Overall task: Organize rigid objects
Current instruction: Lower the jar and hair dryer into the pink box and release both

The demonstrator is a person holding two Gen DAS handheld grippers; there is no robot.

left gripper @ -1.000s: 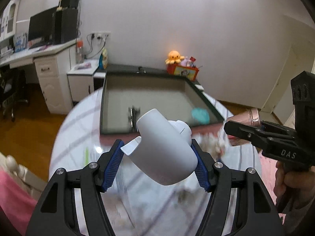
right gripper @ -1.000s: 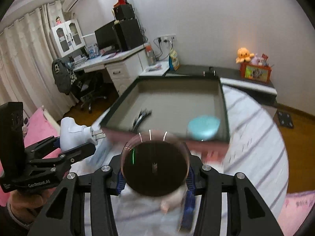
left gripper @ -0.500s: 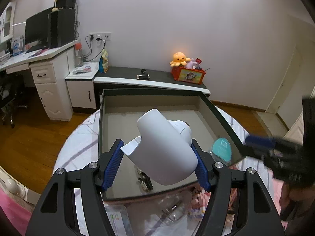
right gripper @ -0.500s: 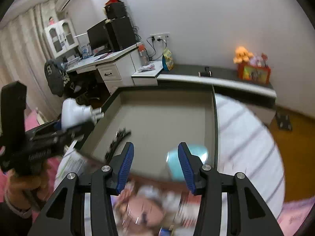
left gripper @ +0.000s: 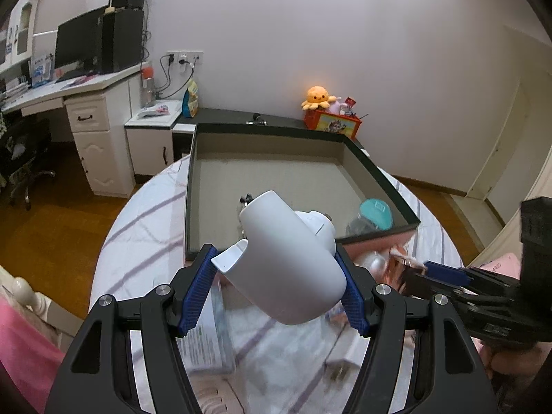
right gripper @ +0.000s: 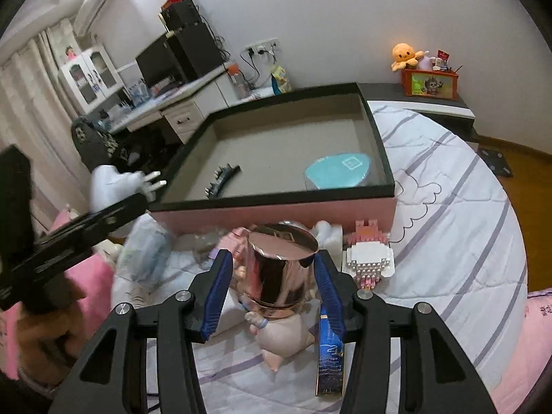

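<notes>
My left gripper [left gripper: 276, 289] is shut on a white plug adapter [left gripper: 286, 262], held above the bed in front of the open black-rimmed pink box [left gripper: 193, 186]. The adapter also shows in the right wrist view [right gripper: 114, 181], left of the box [right gripper: 276, 208]. My right gripper [right gripper: 272, 289] has its blue pads on either side of a shiny rose-gold cylinder [right gripper: 279, 269] standing among the clutter; the pads look slightly apart from it. The box holds a teal lidded container [right gripper: 338, 172] and a black hair clip [right gripper: 222, 179].
On the striped bedspread before the box lie a pink-and-white brick figure [right gripper: 369, 255], a pink pig toy [right gripper: 283, 334], a blue flat box [right gripper: 329, 355], plastic bags [right gripper: 148, 252] and a paper booklet [left gripper: 207, 338]. A desk and cabinets stand beyond.
The right gripper dropped a dark-lidded jar into the box, pulled back, and now brackets the rose-gold cylinder. The left gripper keeps the adapter, drifting back from over the box.
</notes>
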